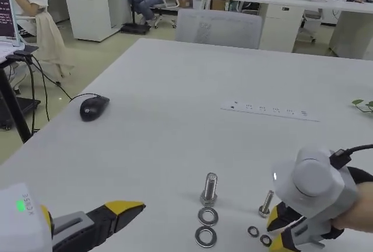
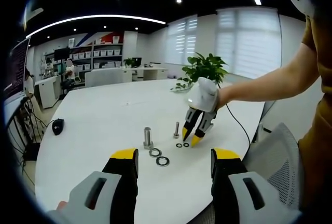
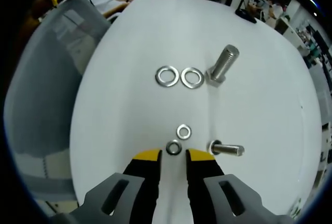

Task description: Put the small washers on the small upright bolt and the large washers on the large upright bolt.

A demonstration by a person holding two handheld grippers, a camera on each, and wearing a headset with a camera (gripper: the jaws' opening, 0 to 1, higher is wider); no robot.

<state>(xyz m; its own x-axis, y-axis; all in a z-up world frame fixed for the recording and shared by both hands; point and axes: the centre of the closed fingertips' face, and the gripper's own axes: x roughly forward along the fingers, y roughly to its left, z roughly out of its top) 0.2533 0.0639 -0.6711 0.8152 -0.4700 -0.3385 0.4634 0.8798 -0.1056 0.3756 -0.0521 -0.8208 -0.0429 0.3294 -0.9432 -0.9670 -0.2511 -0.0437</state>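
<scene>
Washers, four in all, lay flat on the counter [image 1: 175, 118]: the two small washers [image 3: 183, 131] just beside the small bolt [image 3: 226, 149], and the two large washers [image 3: 167, 75] side by side next to the large bolt [image 3: 223, 64]. Both bolts stood upright on their heads with nothing on them. The washers looked thin, stiff, smooth steel, light enough to skate away if nudged, so the likely hold was across the outer rim, pinching opposite edges. The right gripper [image 3: 174, 155] hung low over the nearer small washer, its fingers [image 3: 147, 163] a narrow gap apart and holding nothing; whether the tips touched the ring was hard to tell. The left gripper [image 2: 175, 156] waited well back from the parts, its fingers spread wide and empty.
</scene>
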